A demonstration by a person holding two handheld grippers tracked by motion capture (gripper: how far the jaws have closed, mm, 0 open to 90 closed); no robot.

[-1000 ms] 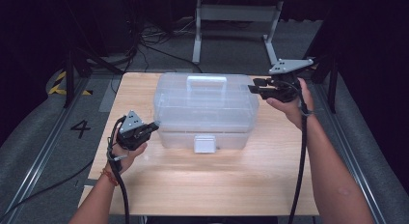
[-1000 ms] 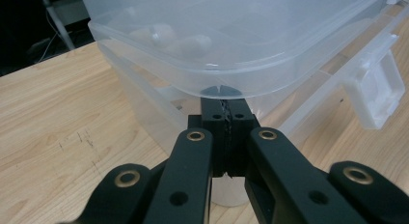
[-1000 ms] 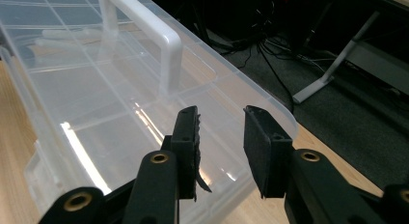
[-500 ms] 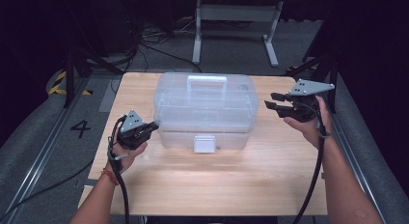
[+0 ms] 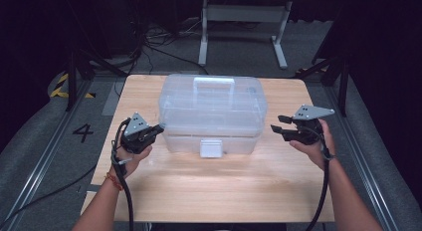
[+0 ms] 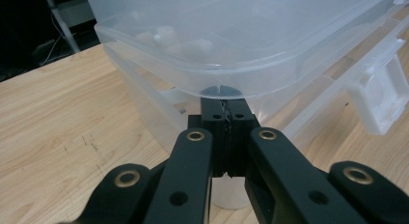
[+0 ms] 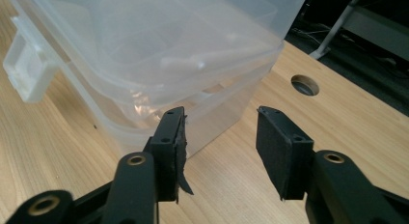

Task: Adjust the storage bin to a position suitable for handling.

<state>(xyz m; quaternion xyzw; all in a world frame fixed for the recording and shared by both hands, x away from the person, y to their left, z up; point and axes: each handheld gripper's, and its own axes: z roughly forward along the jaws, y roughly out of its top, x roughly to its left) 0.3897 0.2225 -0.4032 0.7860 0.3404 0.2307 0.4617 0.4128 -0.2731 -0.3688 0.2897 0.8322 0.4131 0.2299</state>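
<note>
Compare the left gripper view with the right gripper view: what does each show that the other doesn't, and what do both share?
Left gripper view: the left gripper, shut, tips at the lid rim of the box. Right gripper view: the right gripper, jaws just opening, nothing between them, and a hole in the table. Both: the clear box, its white latch, the wooden table.

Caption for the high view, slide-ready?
Clear lidded plastic storage box on wooden table, shut left gripper and open right gripper flanking it.
</note>
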